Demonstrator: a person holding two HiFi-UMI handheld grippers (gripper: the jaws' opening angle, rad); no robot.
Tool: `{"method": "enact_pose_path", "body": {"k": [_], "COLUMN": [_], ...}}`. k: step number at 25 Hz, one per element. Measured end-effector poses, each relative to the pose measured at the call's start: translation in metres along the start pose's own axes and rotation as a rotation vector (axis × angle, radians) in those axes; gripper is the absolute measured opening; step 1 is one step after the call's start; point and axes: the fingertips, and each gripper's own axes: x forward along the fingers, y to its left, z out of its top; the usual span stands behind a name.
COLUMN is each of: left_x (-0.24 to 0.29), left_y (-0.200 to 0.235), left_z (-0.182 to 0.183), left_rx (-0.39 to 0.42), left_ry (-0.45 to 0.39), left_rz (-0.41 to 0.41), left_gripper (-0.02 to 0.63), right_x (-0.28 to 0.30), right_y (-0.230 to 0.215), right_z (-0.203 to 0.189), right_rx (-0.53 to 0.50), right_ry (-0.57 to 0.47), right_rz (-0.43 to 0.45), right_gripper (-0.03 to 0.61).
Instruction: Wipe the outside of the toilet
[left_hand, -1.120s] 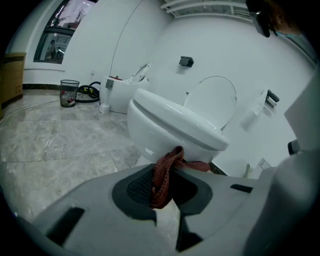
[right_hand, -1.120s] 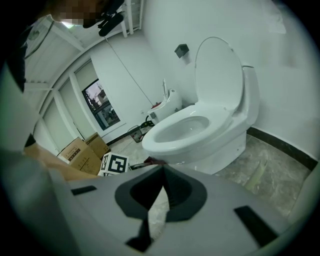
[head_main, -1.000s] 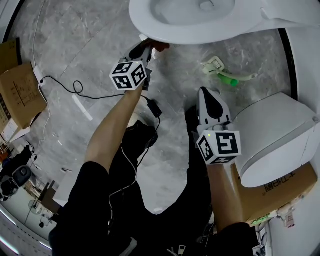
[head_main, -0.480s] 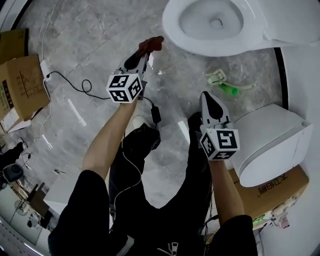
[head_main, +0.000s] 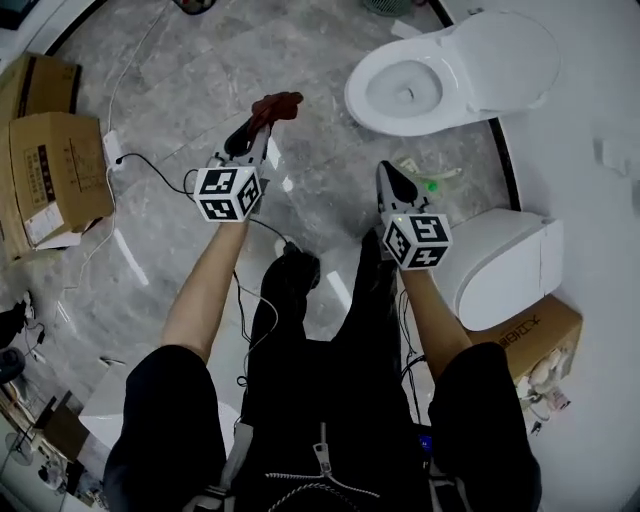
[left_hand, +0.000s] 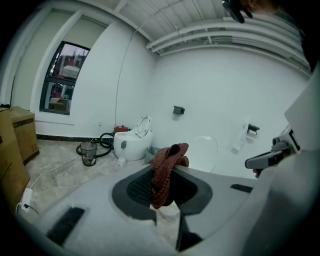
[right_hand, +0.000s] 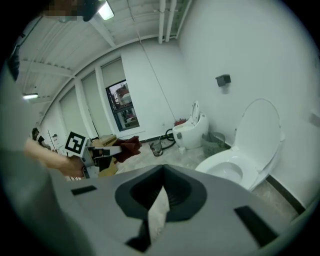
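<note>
Seen from above, the left gripper (head_main: 258, 130) has its jaws clamped on a dark red cloth (head_main: 277, 104) over the grey marble floor (head_main: 180, 70). The right gripper (head_main: 392, 178) has its jaws pressed together, empty. The white toilet (head_main: 455, 100), lid raised, stands ahead, apart from both.

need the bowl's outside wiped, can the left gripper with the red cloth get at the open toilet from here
Probably yes: the left gripper, shut on the red cloth, hangs short of the toilet, but only bare floor lies between, so a forward reach should do.
</note>
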Motion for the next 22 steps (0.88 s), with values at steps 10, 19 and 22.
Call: {"method": "enact_pose_path", "body": {"k": [10, 19, 22], "left_x": [-0.078, -0.028, 0.011], "left_y": [-0.008, 0.007, 0.012], "left_z": [0.122, 0.203, 0.233], "left_rx": [0.021, 0.079, 0.119], "left_ry": [-0.037, -0.039, -0.026], "left_rz": [-0.079, -0.159, -0.231], "left_gripper": [0.064, 0.064, 0.064], "right_x": [-0.051, -0.009, 0.022], "right_y": [0.059, 0.038, 0.020], "right_z": [0.121, 0.168, 0.180], "right_rx": [-0.071, -0.093, -0.024], "right_ry": [-0.110, -0.148, -0.145], "right_rz": [-0.074, -0.104, -0.145], "right_gripper": [0.003, 0.003, 0.003]}}
